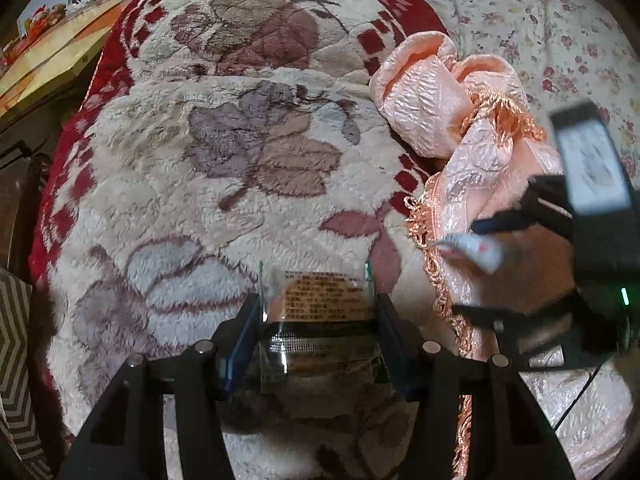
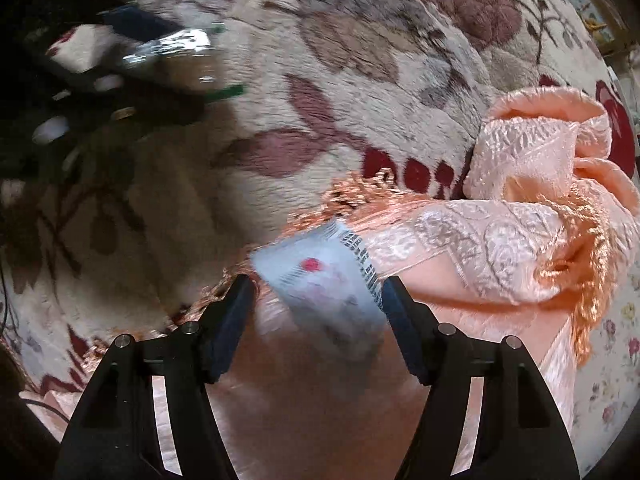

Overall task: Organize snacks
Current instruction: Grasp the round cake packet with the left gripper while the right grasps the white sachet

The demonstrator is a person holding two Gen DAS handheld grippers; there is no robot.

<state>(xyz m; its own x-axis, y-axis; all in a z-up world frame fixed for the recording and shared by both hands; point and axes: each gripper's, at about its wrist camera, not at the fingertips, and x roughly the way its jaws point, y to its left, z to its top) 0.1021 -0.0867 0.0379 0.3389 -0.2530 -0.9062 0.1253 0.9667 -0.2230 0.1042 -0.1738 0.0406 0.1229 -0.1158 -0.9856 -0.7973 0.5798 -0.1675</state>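
My left gripper [image 1: 316, 308] is shut on a clear-wrapped brown snack packet [image 1: 320, 300] with printed text and green edges, held above the fluffy floral blanket [image 1: 200, 184]. That gripper and packet [image 2: 172, 48] show blurred at the upper left of the right wrist view. My right gripper [image 2: 318, 292] holds a pale blue-white snack packet [image 2: 324, 280] with a red dot between its fingers, over the peach cloth [image 2: 520, 248]. The right gripper [image 1: 500, 240] and its packet [image 1: 472, 250] appear at the right of the left wrist view.
A crumpled peach satin cloth [image 1: 432, 112] with orange fringe lies on the blanket's right side. A rose-print quilt [image 1: 560, 40] lies beyond it. A yellow wooden surface [image 1: 52, 52] with pictures is at the far left.
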